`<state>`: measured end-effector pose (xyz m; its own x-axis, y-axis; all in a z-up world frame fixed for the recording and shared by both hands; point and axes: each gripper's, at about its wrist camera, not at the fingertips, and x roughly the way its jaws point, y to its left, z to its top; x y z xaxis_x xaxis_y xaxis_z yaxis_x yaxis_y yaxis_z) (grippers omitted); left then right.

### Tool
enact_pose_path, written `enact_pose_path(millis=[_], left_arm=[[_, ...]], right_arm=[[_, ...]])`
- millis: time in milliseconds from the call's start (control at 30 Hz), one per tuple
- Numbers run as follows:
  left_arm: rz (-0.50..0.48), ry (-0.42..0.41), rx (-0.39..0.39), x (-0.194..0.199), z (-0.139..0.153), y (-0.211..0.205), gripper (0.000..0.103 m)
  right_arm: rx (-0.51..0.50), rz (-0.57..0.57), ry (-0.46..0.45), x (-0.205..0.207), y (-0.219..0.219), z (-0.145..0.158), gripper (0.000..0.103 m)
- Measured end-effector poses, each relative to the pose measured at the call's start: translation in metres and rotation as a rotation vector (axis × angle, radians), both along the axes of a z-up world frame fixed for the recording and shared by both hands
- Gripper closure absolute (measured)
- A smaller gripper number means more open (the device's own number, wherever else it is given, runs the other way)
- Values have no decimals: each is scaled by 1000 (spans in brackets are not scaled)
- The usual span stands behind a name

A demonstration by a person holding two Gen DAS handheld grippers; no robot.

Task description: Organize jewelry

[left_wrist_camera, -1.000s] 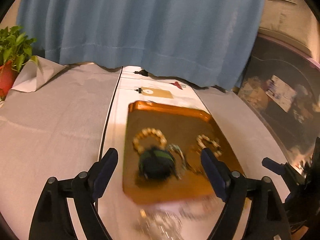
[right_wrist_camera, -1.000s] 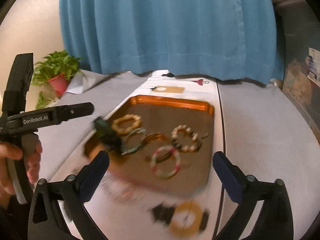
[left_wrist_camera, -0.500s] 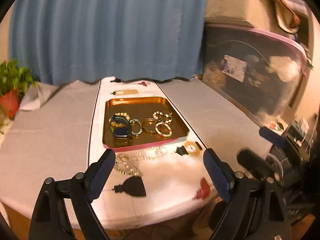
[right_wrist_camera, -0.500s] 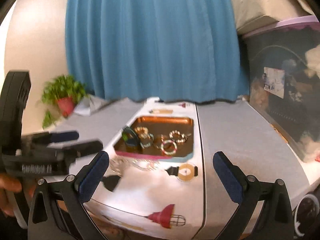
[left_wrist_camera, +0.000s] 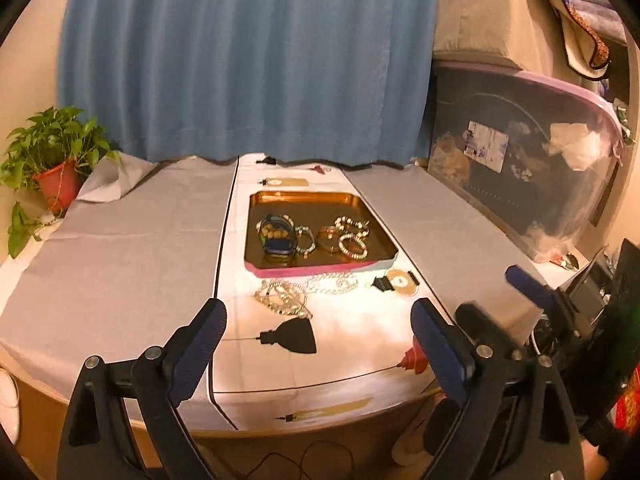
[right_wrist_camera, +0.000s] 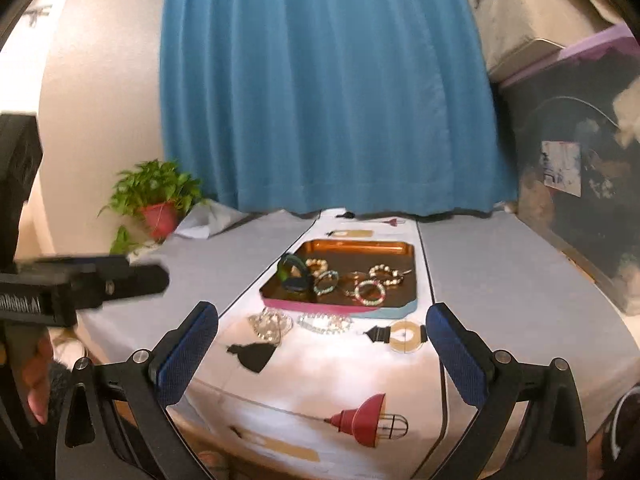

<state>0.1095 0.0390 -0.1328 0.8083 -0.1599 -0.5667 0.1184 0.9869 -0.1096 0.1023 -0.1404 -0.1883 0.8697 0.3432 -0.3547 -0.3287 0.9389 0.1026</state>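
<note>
Both the left gripper [left_wrist_camera: 316, 336] and the right gripper [right_wrist_camera: 322, 340] are hanging wide open, gripping nothing, touching nothing. The bracelets [left_wrist_camera: 316, 236] are lying in the copper tray [left_wrist_camera: 384, 236] at twelve o'clock, with two silvery chains [left_wrist_camera: 308, 290] resting just before its near rim.

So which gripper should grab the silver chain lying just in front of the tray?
Right, narrowly. Both are open and empty, but the silver chain lies centred at the right gripper's fingertip line, before the tray. From the left gripper it looks farther ahead.
</note>
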Motion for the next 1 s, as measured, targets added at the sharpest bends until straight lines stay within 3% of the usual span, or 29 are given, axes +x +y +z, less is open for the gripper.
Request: enact_pose_path(millis=[233, 400, 467, 600, 700, 733, 833, 933, 1000], left_arm=[[5, 68, -42, 17, -39, 7, 12], [3, 92, -59, 36, -64, 13, 12], [4, 79, -59, 39, -73, 18, 12], [38, 105, -110, 43, -96, 34, 14], [39, 131, -131, 49, -109, 42, 17], [40, 134, -129, 53, -111, 45, 18], [28, 149, -176, 65, -115, 53, 21], [2, 180, -260, 81, -120, 63, 37], [1, 187, -265, 90, -121, 64, 48]], right_arm=[[-10, -51, 58, 17, -1, -17, 0], [-32, -51, 159, 36, 0, -35, 0], [-76, -144, 215, 46, 1, -47, 0], [-79, -61, 319, 71, 7, -66, 0], [-181, -75, 268, 73, 16, -70, 1], [-180, -28, 269, 74, 19, -72, 2], [-168, 31, 291, 77, 20, -78, 14], [-152, 66, 333, 83, 16, -86, 20], [-99, 97, 371, 90, 12, -90, 32]])
